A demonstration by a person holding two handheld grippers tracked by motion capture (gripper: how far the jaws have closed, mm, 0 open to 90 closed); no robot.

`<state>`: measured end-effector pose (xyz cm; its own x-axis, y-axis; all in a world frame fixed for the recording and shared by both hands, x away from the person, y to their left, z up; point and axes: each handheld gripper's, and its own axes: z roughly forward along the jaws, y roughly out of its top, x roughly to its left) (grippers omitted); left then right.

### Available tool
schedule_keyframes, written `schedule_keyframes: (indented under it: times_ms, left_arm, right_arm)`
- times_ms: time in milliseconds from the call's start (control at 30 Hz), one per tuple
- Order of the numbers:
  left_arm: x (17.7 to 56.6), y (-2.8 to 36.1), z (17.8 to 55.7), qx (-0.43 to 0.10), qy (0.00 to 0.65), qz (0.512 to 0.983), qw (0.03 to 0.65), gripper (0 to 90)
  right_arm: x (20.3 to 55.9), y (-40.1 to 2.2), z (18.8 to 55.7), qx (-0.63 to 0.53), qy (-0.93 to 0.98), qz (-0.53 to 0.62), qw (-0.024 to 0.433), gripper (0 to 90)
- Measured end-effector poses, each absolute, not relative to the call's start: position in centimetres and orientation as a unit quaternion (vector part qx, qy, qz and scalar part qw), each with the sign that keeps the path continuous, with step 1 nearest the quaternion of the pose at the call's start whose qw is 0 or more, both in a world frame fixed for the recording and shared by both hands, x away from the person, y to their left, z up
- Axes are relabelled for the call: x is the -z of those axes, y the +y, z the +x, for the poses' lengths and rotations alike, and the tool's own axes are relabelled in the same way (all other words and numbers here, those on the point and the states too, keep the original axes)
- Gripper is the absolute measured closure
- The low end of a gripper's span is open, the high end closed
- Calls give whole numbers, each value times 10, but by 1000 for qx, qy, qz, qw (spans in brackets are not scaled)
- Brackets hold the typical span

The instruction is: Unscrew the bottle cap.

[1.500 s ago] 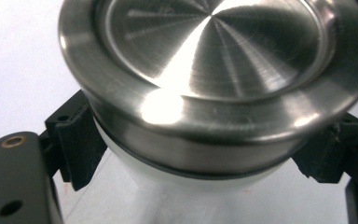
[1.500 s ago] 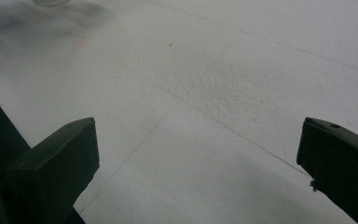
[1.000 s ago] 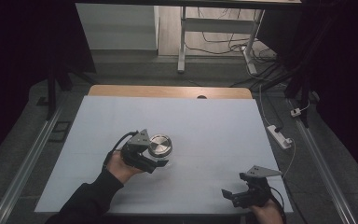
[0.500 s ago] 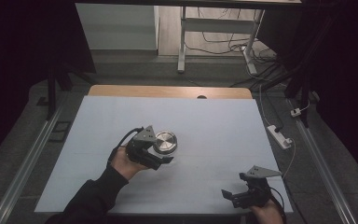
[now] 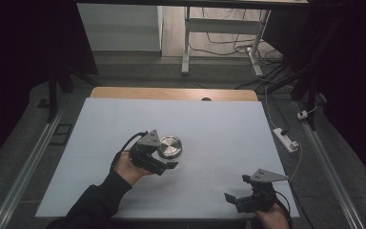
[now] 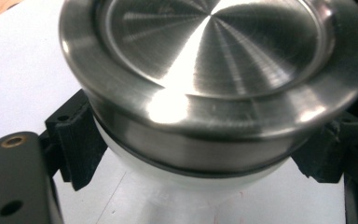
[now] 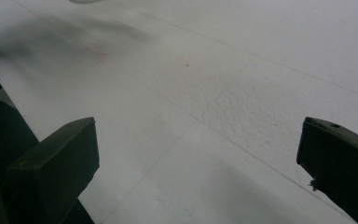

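Centrally, left tongs (image 5: 164, 160) clamp the steel lid (image 5: 170, 146); right tongs (image 5: 240, 200) gape near table edge (image 5: 171, 214).

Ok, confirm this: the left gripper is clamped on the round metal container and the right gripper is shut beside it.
One thing is wrong. The right gripper is open, jaws wide apart over bare table, as the right gripper view shows. The left gripper is indeed clamped on the round metal container.
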<state>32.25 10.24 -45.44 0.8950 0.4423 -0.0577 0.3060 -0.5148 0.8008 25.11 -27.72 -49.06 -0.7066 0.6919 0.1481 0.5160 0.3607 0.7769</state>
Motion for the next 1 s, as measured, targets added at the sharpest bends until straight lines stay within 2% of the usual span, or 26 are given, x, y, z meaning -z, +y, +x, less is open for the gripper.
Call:
schedule_keyframes:
  times_ms: [667,1000]
  left_arm:
    - [453,105,321,-78,209,864,451,156]
    - [453,105,321,-78,209,864,451,156]
  right_arm:
    - [466,-243,256,-455,828,307,115,0]
    - [448,-215,269,-477,830,277,84,0]
